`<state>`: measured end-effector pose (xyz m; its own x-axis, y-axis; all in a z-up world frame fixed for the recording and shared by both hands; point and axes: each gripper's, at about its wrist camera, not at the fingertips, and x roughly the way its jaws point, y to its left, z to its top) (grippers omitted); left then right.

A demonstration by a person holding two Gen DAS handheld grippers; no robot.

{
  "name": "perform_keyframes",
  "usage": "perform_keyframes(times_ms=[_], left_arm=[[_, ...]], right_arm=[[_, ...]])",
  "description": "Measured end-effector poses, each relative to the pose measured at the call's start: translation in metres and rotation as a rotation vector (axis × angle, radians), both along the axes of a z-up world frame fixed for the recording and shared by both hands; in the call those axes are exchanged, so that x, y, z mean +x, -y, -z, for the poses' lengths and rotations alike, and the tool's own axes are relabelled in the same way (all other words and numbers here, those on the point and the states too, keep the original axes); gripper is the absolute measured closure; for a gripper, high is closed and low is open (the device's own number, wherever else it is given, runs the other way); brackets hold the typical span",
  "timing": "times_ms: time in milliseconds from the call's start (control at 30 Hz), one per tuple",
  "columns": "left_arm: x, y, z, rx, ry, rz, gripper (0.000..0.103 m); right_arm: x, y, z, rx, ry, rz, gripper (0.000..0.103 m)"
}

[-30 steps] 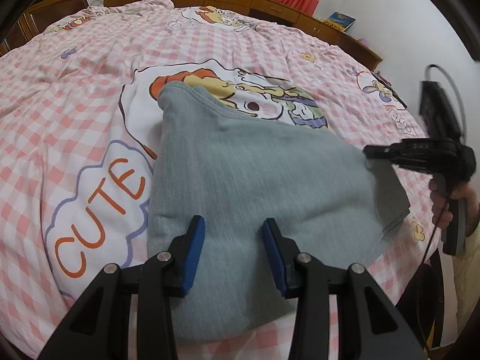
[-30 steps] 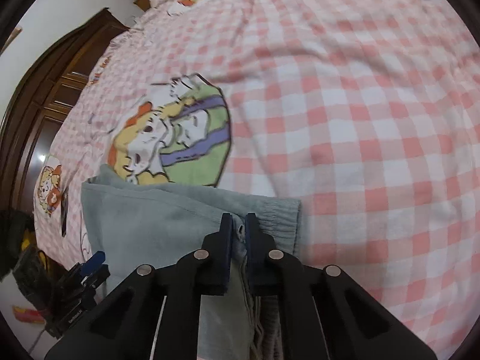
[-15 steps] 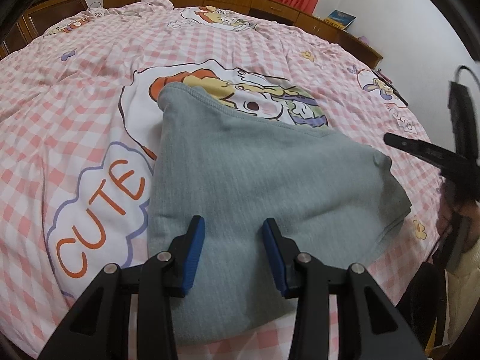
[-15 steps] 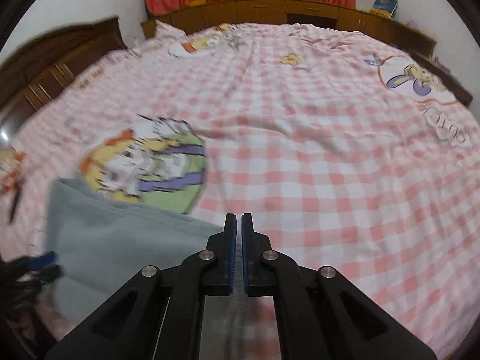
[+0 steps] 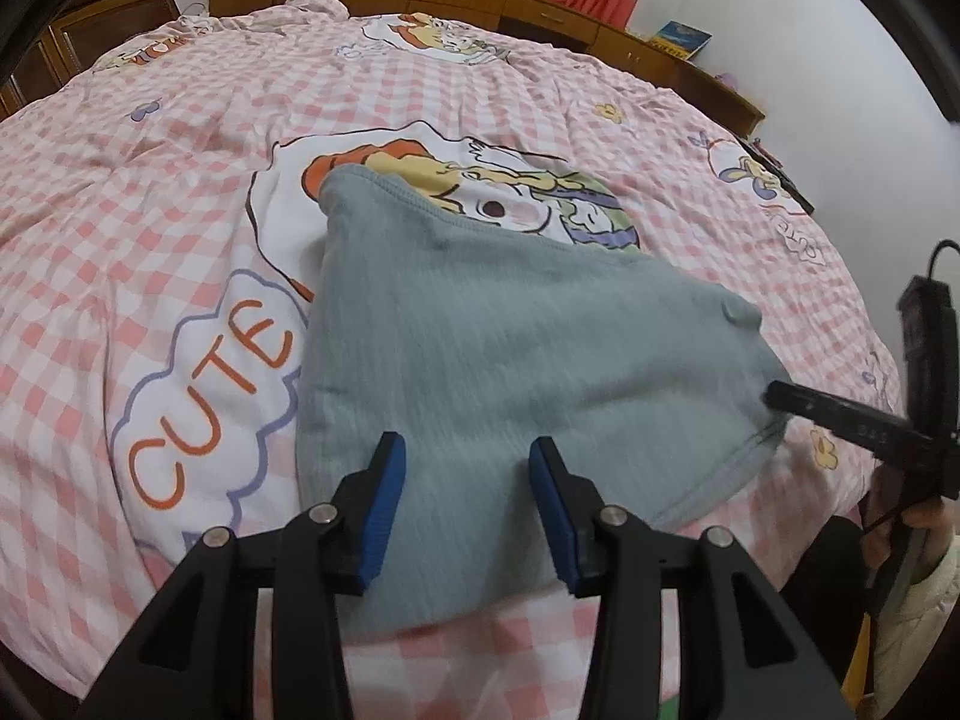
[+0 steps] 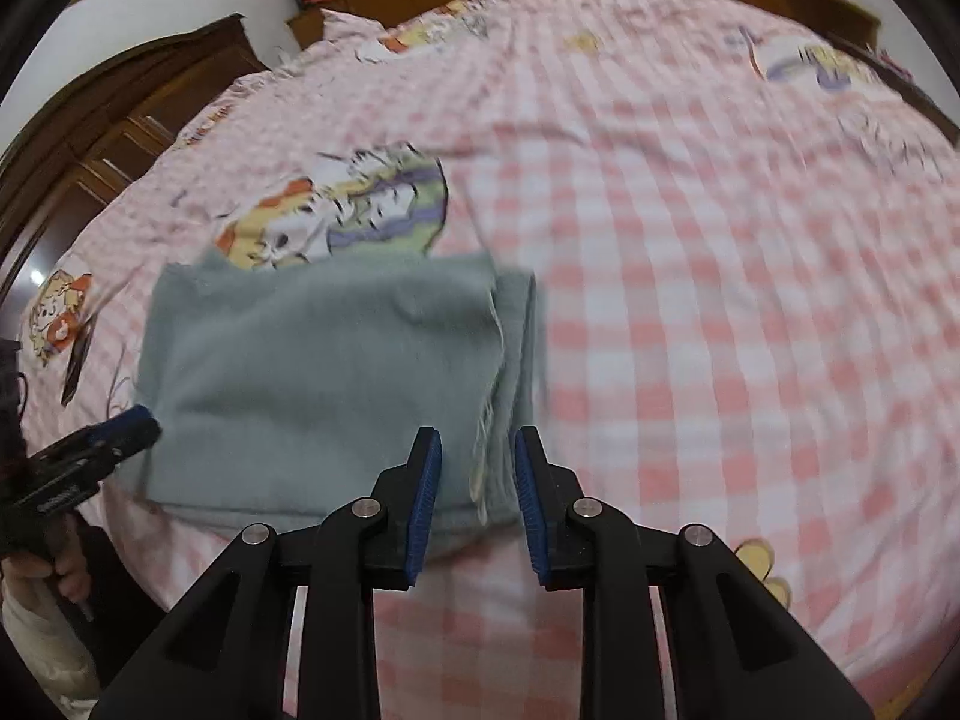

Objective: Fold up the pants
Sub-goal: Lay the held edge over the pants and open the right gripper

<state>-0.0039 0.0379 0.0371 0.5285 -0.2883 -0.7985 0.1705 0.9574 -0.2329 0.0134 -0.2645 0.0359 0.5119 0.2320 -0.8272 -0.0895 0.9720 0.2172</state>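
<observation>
Grey-green knit pants (image 5: 510, 360) lie folded on the pink checked bedspread (image 5: 150, 192); right gripper (image 6: 477, 498) has just been opening, nothing gripped, left gripper (image 5: 462, 510) released. Next, probably smoothing.

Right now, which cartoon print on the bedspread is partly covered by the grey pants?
The orange-haired character print beside the CUTE bubble; the pants overlap it, others lie uncovered.

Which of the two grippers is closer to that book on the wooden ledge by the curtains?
Neither clearly. The book sits far across the bed; the left gripper and right gripper, both open, hover over the folded grey pants at the near edge.
</observation>
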Motion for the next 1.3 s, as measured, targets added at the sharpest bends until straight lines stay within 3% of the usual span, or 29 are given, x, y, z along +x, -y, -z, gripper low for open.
perform_keyframes(times_ms=[100,200,333,500,600,700,833,1000,1100,1167,1233,1300], left_arm=[[-0.005,0.001,0.002,0.017,-0.008,0.010,0.057],[-0.009,0.001,0.004,0.033,-0.019,0.019,0.057],[-0.011,-0.001,0.010,0.048,-0.041,0.026,0.058],[-0.014,-0.005,-0.005,0.009,0.002,0.021,0.057],[-0.009,-0.008,-0.017,-0.048,0.034,0.024,0.057],[0.005,0.002,-0.018,-0.055,0.024,0.021,0.057],[0.024,0.025,-0.011,-0.082,0.006,0.024,0.057],[0.033,0.041,0.003,-0.001,-0.037,0.048,0.057],[0.030,0.042,0.009,0.022,-0.021,0.079,0.057],[0.029,0.042,0.012,0.022,-0.015,0.086,0.057],[0.029,0.041,0.010,0.021,-0.007,0.088,0.057],[0.031,0.042,0.006,0.016,-0.002,0.084,0.057]], right_arm=[[-0.001,-0.001,0.006,0.011,0.005,0.006,0.078],[-0.005,0.005,0.001,0.033,0.025,0.022,0.092],[-0.011,0.017,-0.006,0.065,0.017,0.032,0.092],[-0.006,0.005,0.010,-0.034,-0.050,-0.011,0.088],[-0.012,0.011,-0.009,-0.026,-0.030,-0.002,0.088],[-0.016,0.013,-0.032,-0.099,0.031,-0.003,0.085],[0.002,0.000,-0.043,-0.057,0.064,-0.057,0.085],[0.046,-0.030,-0.020,0.007,0.046,-0.103,0.085],[0.066,-0.041,0.005,-0.063,0.025,-0.095,0.086],[0.074,-0.039,0.018,-0.073,0.021,-0.090,0.091],[0.075,-0.031,0.021,-0.075,0.036,-0.086,0.103],[0.073,-0.020,0.018,-0.051,0.040,-0.086,0.103]])
